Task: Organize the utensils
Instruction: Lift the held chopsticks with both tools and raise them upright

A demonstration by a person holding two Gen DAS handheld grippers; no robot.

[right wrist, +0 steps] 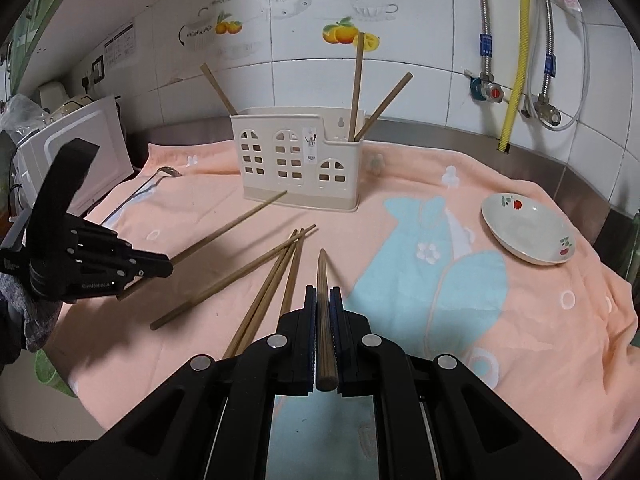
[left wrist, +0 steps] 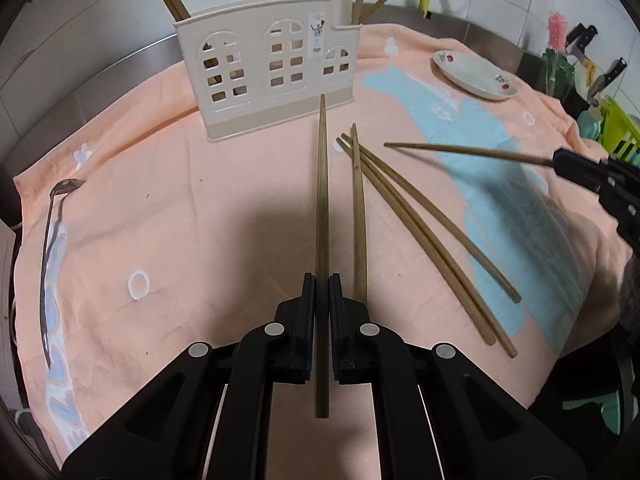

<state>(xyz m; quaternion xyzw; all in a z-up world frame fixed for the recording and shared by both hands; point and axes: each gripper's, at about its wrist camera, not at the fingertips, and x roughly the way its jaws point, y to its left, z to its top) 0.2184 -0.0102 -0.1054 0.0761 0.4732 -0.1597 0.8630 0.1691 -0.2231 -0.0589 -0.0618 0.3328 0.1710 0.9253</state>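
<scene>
Both hands loaded. My left gripper (left wrist: 322, 280) is clamped on 1 wooden chopstick (left wrist: 322, 200), shaft running straight out along the fingers, tip aimed at the cream utensil holder (left wrist: 268, 80). Gripped roughly a third of the way up from the butt end, so the long tip leads into a slot; the butt sticks back toward the camera.

My right gripper (right wrist: 323, 292) is pinched on a second chopstick (right wrist: 323, 304), held near its butt. From the left wrist view it's lifted off the cloth and pointing across toward the holder.

Holder stands upright at the back of the peach towel (left wrist: 160, 220). 3 chopsticks already stand in it: 1 in the left compartment (right wrist: 218, 88), 2 in the right (right wrist: 356, 88). So chopsticks go in tip-down, leaning on the rim.

4 loose chopsticks (left wrist: 420, 240) lie fanned on the towel between my grippers, tips bunched toward the holder. A metal ladle (left wrist: 50, 248) lies flat at the towel's left edge, well apart. A small floral dish (left wrist: 476, 76) sits to the right of the holder.

Judgement: mid-task, delivery step. Next I need to tilt each stick upright over a compartment. Risk: the tip catches a window cutout or tips the light holder.
</scene>
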